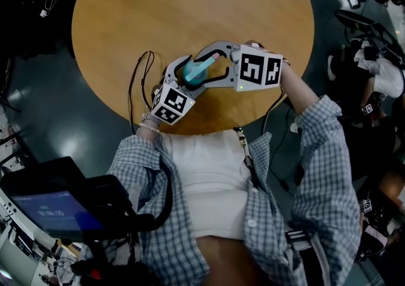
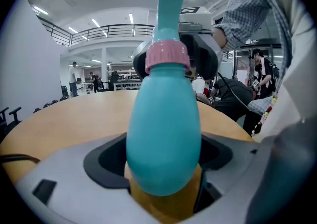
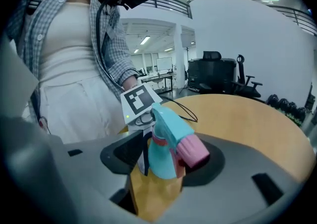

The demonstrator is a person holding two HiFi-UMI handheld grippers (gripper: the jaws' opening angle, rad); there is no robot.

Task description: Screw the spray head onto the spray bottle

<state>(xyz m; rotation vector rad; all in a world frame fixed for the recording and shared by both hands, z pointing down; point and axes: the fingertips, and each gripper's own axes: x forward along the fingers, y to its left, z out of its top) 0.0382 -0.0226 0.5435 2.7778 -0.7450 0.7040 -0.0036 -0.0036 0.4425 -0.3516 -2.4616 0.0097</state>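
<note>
A teal spray bottle (image 1: 193,72) (image 2: 163,134) is held over the round wooden table (image 1: 126,25), near its front edge. My left gripper (image 1: 190,79) (image 2: 163,178) is shut on the bottle's body. The teal spray head (image 2: 169,10) (image 3: 166,134) sits on the neck with a pink collar (image 2: 167,57) below it, and its pink nozzle (image 3: 194,151) (image 1: 216,56) points sideways. My right gripper (image 1: 212,68) (image 3: 168,168) reaches in from the right. Its jaws stand wide on either side of the spray head, and the pads do not press on it.
A black cable (image 1: 136,82) loops over the table's near edge by the left gripper. A dark device with a lit screen (image 1: 50,209) sits at the lower left. Office chairs (image 3: 220,77) and people (image 2: 260,74) are beyond the table.
</note>
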